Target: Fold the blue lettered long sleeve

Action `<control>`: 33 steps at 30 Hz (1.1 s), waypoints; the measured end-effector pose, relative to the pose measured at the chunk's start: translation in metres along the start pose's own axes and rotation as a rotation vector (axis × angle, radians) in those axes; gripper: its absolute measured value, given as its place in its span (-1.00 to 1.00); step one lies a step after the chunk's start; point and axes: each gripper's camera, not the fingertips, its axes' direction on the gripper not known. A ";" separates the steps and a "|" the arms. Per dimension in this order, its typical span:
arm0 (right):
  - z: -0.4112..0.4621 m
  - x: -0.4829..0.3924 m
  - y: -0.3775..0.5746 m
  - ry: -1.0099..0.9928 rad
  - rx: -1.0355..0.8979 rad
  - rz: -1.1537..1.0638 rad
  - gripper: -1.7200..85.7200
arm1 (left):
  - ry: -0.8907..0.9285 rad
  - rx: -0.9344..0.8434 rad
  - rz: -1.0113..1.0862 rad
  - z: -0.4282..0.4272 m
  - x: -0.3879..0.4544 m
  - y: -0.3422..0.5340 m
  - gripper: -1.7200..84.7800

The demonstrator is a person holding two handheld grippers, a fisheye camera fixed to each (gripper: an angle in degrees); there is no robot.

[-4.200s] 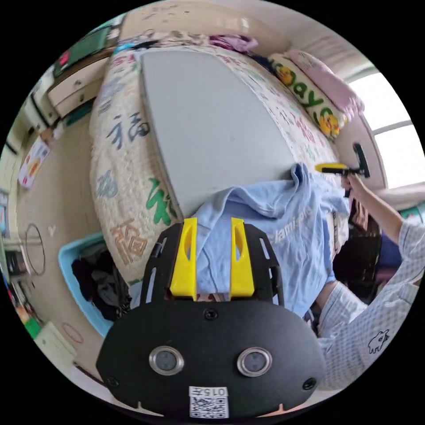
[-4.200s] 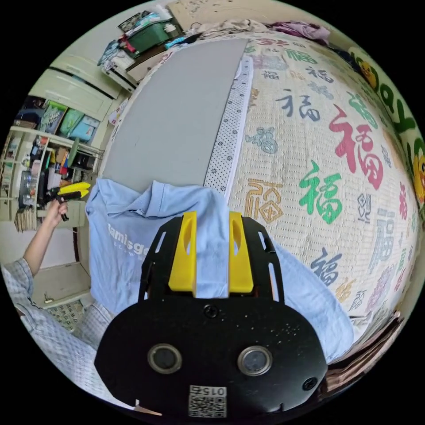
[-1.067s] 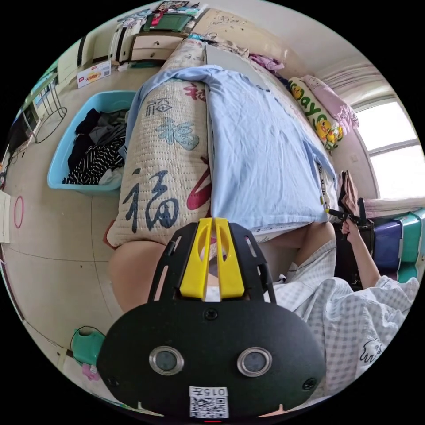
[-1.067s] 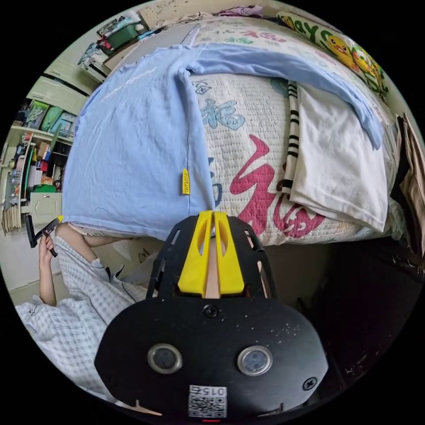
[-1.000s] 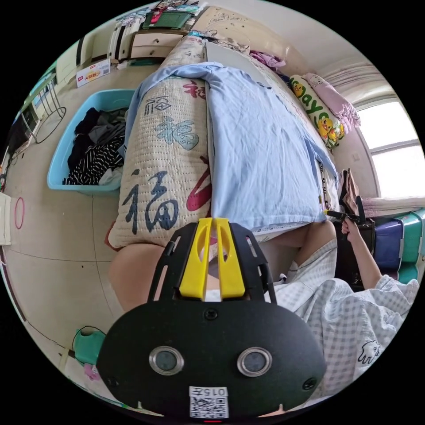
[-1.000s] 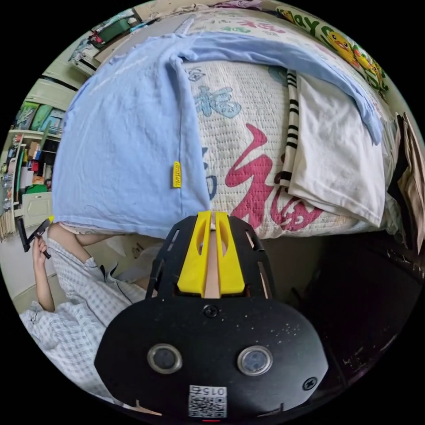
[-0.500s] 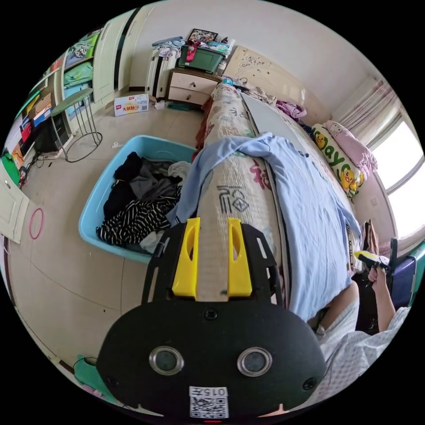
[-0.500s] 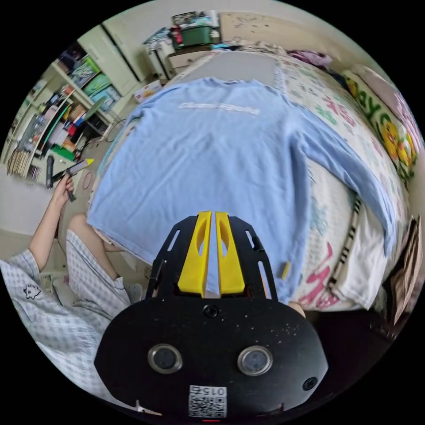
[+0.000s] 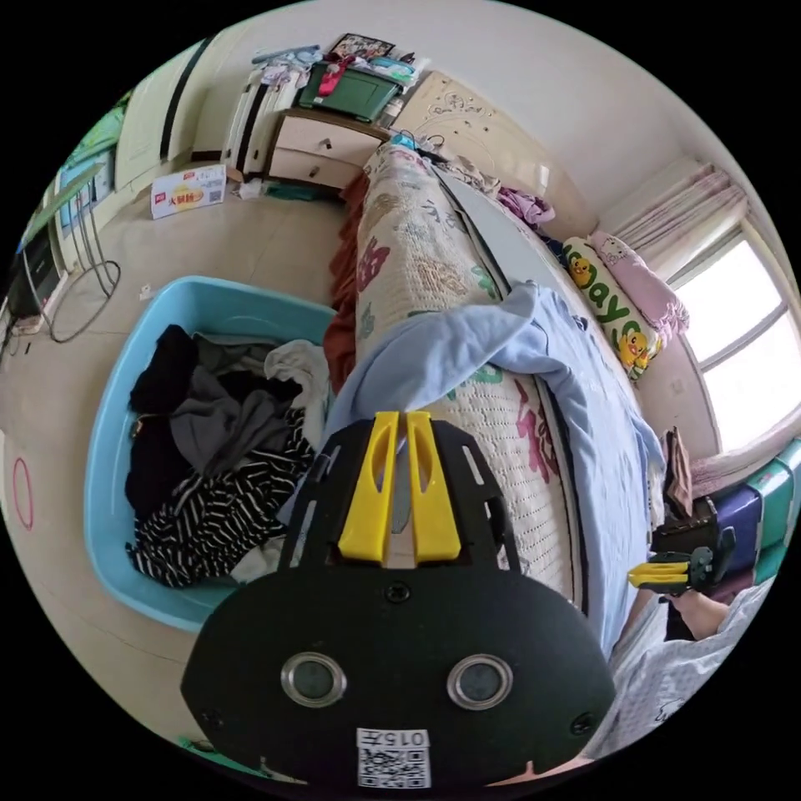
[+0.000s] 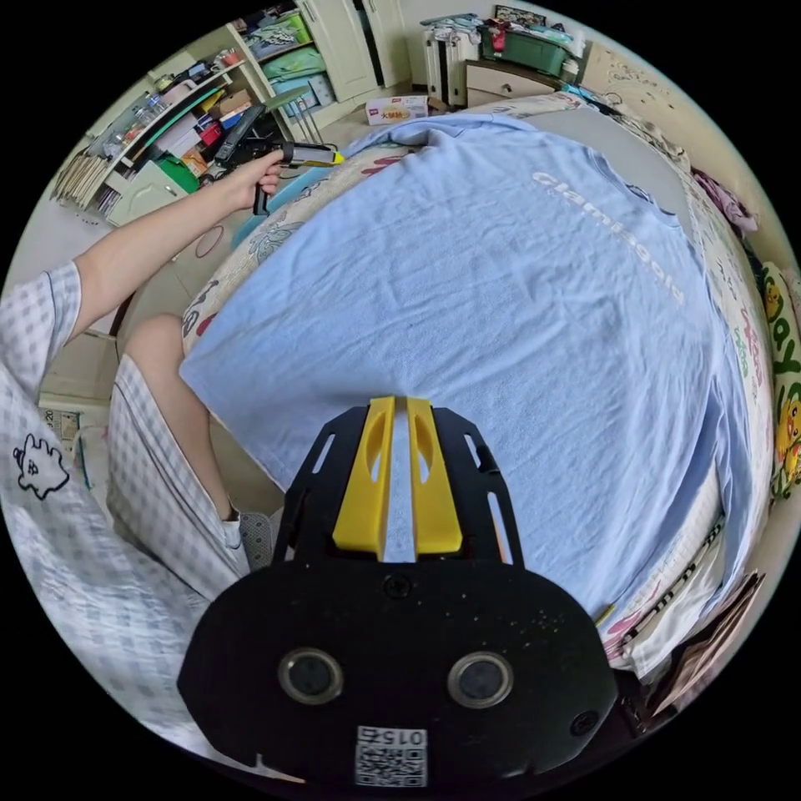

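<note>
The light blue long sleeve [image 10: 467, 292] lies spread face up on the quilted bed, its white lettering [image 10: 617, 238] toward the far end. One sleeve [image 9: 434, 355] drapes over the bed's side. My left gripper [image 9: 399, 421] is shut on that hanging sleeve; in the right gripper view it [image 10: 329, 155] is held by a hand at the bed's far edge. My right gripper [image 10: 400, 409] hovers over the shirt's hem with its jaws shut and nothing held. In the left gripper view it [image 9: 638, 574] is at the foot of the bed. The other sleeve [image 10: 738, 434] runs along the right side.
A blue laundry basket [image 9: 250, 292] of dark and striped clothes stands on the floor beside the bed. A grey board [image 9: 501, 242] and pillows [image 9: 613, 309] lie further up the bed. A folded white garment [image 10: 676, 601] sits at the bed's corner. Shelves [image 10: 167, 117] line the wall.
Both grippers let go of the hem after spreading the shirt. The left one opened, moved to the hanging sleeve and shut on it. The right one rose over the hem, still shut.
</note>
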 end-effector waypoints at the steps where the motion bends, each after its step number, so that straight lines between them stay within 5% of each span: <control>1: -0.002 0.003 -0.004 -0.012 -0.005 -0.002 -0.89 | -0.033 0.033 0.025 -0.021 0.000 -0.005 -0.94; 7: -0.007 0.017 -0.021 -0.031 -0.015 -0.015 -0.91 | -0.245 0.180 0.089 -0.111 0.004 -0.096 -0.93; 11: -0.007 0.030 -0.029 -0.064 -0.016 0.003 -0.92 | -0.633 0.022 -0.012 -0.075 -0.008 -0.169 -0.87; 18: 0.002 0.050 -0.037 -0.119 0.005 0.028 -0.95 | -0.051 0.004 -0.221 -0.046 -0.073 -0.129 -0.81; 23: 0.015 0.063 -0.042 -0.157 0.011 0.030 -0.95 | 0.475 0.073 -0.789 0.005 -0.177 -0.046 -0.70; 26: 0.024 0.069 -0.045 -0.172 0.008 0.045 -0.95 | 0.644 0.097 -0.950 0.040 -0.192 -0.037 -0.66; 30: 0.040 0.070 -0.048 -0.153 0.011 0.053 -0.96 | 0.651 0.167 -0.951 0.044 -0.182 -0.057 -0.84; 33: 0.053 0.073 -0.048 -0.157 0.012 0.067 -0.96 | 0.297 0.351 -0.733 -0.034 -0.143 -0.083 -0.94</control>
